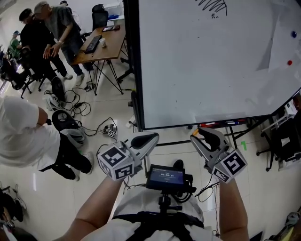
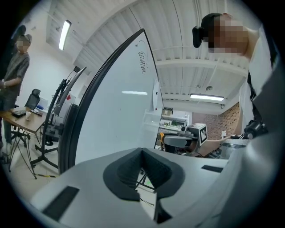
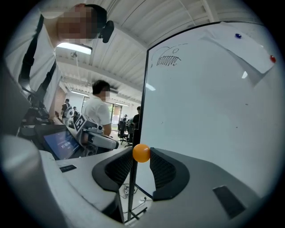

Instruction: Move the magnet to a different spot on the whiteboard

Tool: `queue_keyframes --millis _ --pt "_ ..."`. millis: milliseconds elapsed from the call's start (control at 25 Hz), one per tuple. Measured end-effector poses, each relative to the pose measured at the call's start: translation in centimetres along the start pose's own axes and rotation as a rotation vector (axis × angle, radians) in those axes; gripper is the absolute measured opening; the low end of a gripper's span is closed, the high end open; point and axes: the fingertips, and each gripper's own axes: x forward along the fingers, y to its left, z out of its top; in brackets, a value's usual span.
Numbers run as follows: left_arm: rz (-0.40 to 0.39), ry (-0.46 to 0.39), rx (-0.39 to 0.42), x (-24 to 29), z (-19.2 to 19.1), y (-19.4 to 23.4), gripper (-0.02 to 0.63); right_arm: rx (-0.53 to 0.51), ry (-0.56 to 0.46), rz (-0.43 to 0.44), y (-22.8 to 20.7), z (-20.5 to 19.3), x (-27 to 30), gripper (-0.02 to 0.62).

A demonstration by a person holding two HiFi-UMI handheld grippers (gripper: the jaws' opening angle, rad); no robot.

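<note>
A small orange magnet (image 3: 141,152) sits between the tips of my right gripper (image 3: 141,158), whose pads press on it from both sides. In the head view that gripper (image 1: 203,134) hangs low, just below the whiteboard's bottom edge. The whiteboard (image 1: 207,66) fills the upper right, with a black scribble (image 1: 212,5) at its top. A blue magnet (image 1: 293,34) and a red magnet (image 1: 289,62) pin a paper sheet at its right edge. My left gripper (image 1: 151,138) is held low beside the right one, its jaws shut with nothing between them (image 2: 142,153).
A person in a white shirt (image 1: 23,136) crouches at the left over cables on the floor (image 1: 89,113). Two people stand by a wooden desk (image 1: 101,47) at the back left. Markers lie on the board's tray (image 1: 221,124). A small screen (image 1: 166,177) is mounted at my chest.
</note>
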Motion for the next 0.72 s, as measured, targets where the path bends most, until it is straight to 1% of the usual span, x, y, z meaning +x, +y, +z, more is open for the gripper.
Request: queue_keyframes --millis 400,560,720 --pt "0.008 -0.014 -0.014 -0.1 0.2 0.8 0.006 -0.238 0.048 0.052 -1.0 3.7 1.7 0.156" --pt "0.019 0.008 -0.018 -0.8 -0.3 1.0 0.006 -0.352 0.099 0.099 -0.3 4.6 2.5 0.156" --pt "0.039 0.001 0.000 -1.1 0.4 1.7 0.006 -0.471 0.178 0.074 -1.3 6.1 4.0 0.156"
